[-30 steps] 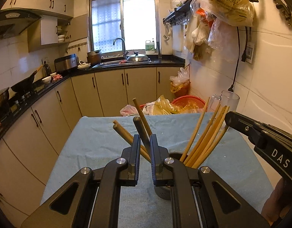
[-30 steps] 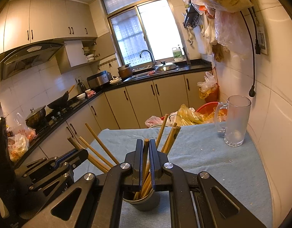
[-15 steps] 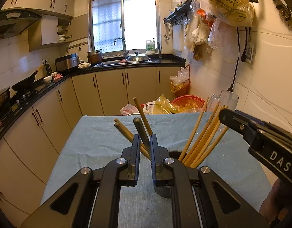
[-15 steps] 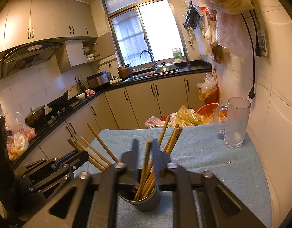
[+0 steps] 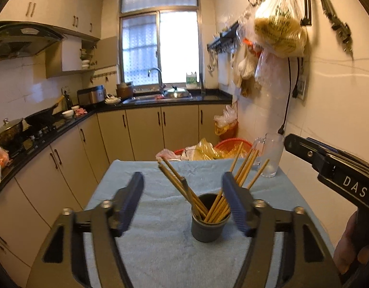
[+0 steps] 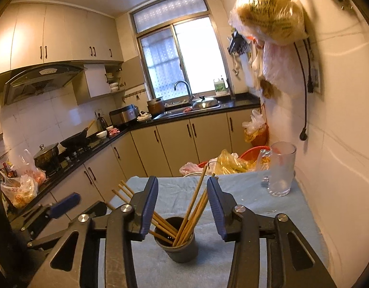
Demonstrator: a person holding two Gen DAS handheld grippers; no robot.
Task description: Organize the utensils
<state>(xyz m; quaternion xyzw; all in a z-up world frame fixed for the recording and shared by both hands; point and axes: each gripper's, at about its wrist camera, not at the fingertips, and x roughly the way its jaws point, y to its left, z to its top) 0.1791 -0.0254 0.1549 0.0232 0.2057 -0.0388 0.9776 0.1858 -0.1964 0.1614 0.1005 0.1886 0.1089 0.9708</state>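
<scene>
Wooden chopsticks (image 5: 242, 168) in round cup (image 5: 207, 228)

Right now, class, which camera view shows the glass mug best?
The right wrist view: the glass mug stands whole and unobstructed on the blue cloth by the wall. In the left wrist view the mug sits farther off, its handle side crossed by chopsticks.

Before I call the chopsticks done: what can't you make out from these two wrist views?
- Chopsticks: count unreadable, they overlap in both views.
- Cup bottom: hidden by its own wall.
- Towel near edge: cut off behind the left gripper.
- Glass mug contents: too blurred, right view.
</scene>
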